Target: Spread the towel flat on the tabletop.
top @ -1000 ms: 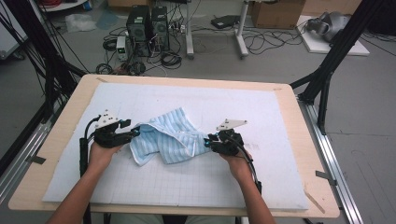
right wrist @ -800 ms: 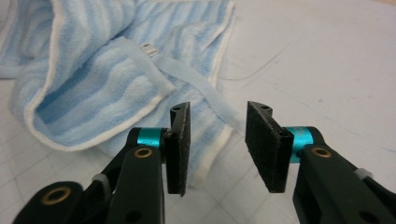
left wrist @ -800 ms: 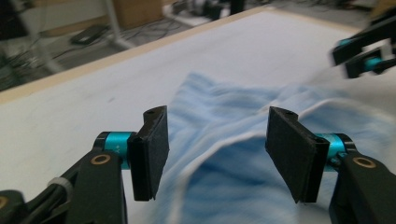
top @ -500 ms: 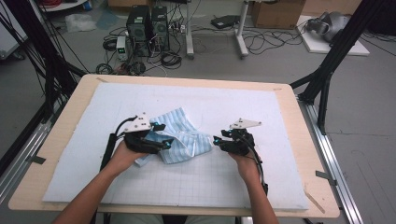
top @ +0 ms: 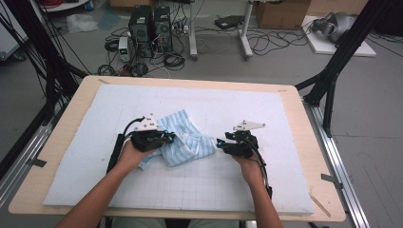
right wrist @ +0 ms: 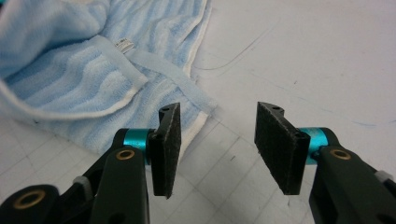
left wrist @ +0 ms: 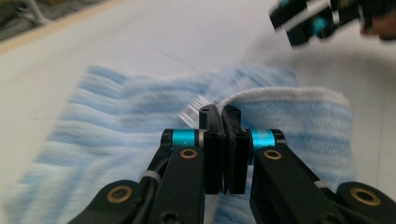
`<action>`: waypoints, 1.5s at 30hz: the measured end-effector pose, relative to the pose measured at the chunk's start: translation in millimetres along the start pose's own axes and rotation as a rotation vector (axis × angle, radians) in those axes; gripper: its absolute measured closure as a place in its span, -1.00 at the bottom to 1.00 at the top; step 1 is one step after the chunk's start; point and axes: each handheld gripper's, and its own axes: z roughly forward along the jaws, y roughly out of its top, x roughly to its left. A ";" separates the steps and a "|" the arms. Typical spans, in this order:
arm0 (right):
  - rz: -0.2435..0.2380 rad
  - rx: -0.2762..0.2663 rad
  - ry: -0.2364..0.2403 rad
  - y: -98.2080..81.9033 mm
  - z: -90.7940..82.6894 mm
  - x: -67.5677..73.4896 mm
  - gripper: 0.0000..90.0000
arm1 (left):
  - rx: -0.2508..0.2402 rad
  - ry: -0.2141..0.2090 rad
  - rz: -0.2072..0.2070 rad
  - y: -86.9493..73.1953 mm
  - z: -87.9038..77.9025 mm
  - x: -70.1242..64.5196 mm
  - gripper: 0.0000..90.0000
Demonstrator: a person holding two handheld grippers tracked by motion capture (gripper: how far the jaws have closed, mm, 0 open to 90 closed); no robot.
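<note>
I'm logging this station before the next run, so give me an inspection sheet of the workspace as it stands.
Surface: white gridded foam mat on a light wooden tabletop; faint pen marks on the mat.
Job's things: light blue striped terry towel, crumpled and partly folded over, with a small sewn label.
Clutter: nothing seen on the mat besides the towel.
Grippers: left gripper shut on a white-hemmed fold of the towel; right gripper open, jaws apart over bare mat beside the towel's corner.
Cables: black cable along the left forearm; another along the right.
Surroundings: black computer towers, tangled floor cables, cardboard box, black frame struts.
</note>
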 end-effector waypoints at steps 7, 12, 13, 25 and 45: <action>-0.011 0.015 0.008 0.7 6.5 3.3 0.15 | -0.108 0.178 -0.117 9.6 -21.7 40.3 0.96; -0.011 0.011 0.012 1.2 8.1 3.6 0.15 | -0.101 0.283 -0.162 10.5 -32.1 67.3 0.96; -0.014 0.008 0.010 1.2 8.2 3.2 0.15 | -0.104 0.296 -0.176 10.3 -34.4 73.1 0.96; 0.000 -0.021 0.031 11.9 17.0 3.0 0.18 | -0.081 0.429 -0.307 -5.5 -49.2 102.1 0.32; -0.171 0.163 0.199 45.2 95.3 39.4 0.76 | -0.049 0.326 -0.257 -37.2 -67.2 65.7 -0.13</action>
